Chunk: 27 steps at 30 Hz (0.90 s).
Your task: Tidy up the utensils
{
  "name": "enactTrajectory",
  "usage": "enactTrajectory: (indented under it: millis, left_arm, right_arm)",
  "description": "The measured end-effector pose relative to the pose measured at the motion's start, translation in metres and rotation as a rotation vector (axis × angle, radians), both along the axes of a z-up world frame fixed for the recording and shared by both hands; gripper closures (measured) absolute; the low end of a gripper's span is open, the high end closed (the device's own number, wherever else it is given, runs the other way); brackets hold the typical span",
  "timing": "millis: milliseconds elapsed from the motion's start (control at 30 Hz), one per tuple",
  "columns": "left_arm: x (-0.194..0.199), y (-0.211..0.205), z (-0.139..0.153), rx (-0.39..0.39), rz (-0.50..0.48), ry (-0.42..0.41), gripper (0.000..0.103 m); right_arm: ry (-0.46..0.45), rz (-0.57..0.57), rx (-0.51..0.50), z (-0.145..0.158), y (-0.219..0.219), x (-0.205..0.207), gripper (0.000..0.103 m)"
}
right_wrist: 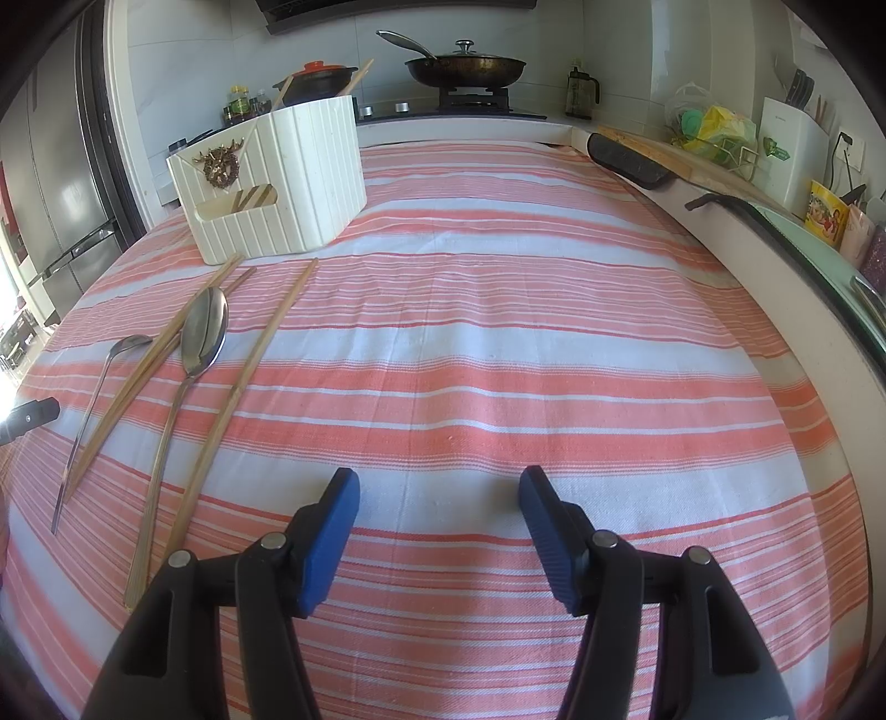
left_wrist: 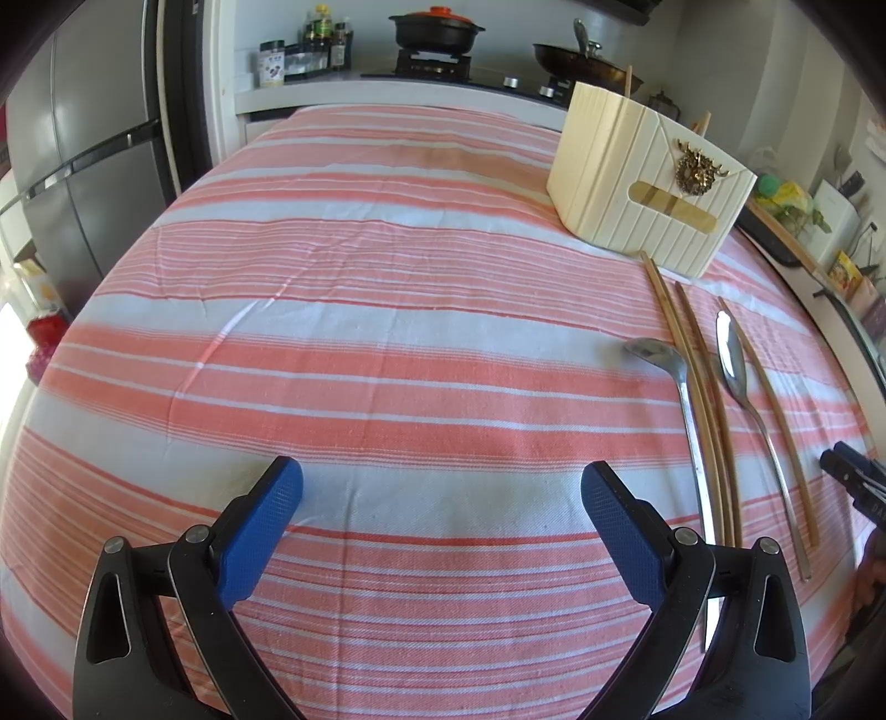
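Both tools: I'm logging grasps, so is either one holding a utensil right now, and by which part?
Nothing is held. The left tool and right tool are both open over the striped cloth.

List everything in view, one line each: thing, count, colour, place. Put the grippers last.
holder: 1, cream, ribbed, far side of the cloth, chopsticks standing inside
loose chopsticks: wooden, at least 3, flat on the cloth in front of the holder
spoons: 2, steel, flat among the loose chopsticks
tablecloth: 1, orange and white stripes, covers the table
lidded pan: 1, dark, on the stove behind
clay pot: 1, black with orange lid, on the stove
fridge: 1, grey, left of the table
left hand-held gripper: 1, black with blue pads, open, over bare cloth
right hand-held gripper: 1, black with blue pads, open, over bare cloth
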<state>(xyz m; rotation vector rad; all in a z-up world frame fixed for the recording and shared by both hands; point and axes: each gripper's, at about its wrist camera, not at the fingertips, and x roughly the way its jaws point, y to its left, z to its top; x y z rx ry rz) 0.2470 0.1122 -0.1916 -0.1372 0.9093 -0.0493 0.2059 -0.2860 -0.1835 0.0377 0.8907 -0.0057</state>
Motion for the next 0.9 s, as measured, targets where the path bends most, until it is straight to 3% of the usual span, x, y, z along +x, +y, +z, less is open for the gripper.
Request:
enactTrajectory:
  millis: [900]
  left_arm:
    - [-0.0008, -0.0002, 0.0000, -0.006, -0.002, -0.005, 0.002]
  right_arm:
    - [-0.001, 0.001, 0.001, 0.0000, 0.0000, -0.0002, 0.042]
